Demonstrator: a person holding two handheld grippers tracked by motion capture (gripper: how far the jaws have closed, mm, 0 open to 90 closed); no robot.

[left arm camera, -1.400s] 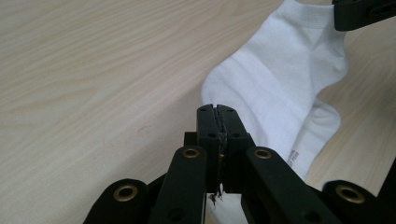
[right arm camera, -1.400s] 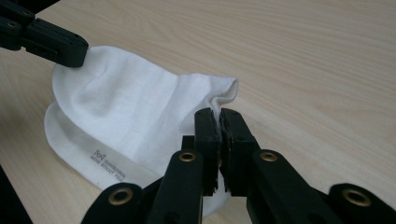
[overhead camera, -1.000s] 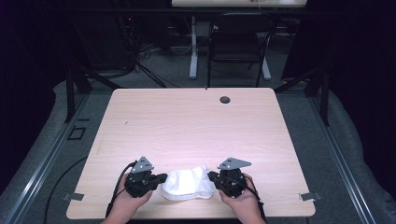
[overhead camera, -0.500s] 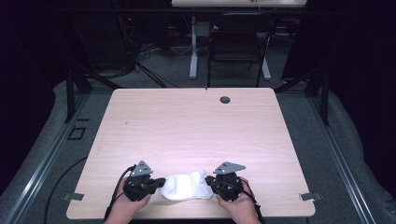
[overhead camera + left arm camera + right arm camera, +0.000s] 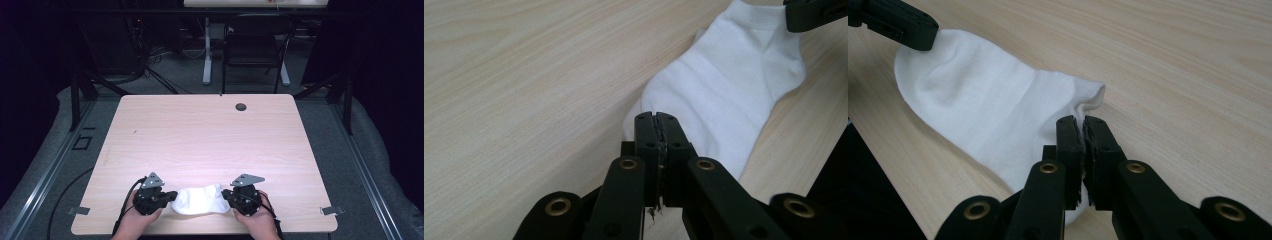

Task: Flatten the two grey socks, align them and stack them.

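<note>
A white ankle sock (image 5: 200,200) lies flat near the table's front edge, stretched between the two grippers. My left gripper (image 5: 172,196) is shut on its rounded toe end. In the left gripper view the jaws (image 5: 658,120) are pinched together on the edge of the sock (image 5: 724,90). My right gripper (image 5: 225,195) is shut on the cuff end. In the right gripper view the jaws (image 5: 1082,125) clamp the cuff's corner of the sock (image 5: 983,115), which stands up in a small fold. A hand grips each tool from below.
The light wooden table (image 5: 210,135) has a dark round grommet (image 5: 241,106) near its far edge. Metal clips (image 5: 330,210) sit at the front corners. Behind the table stand a black chair (image 5: 255,45) and a white desk leg (image 5: 206,50), with cables on the floor.
Both grippers and the sock between them have shifted slightly toward the table's front edge. The grips are unchanged.
</note>
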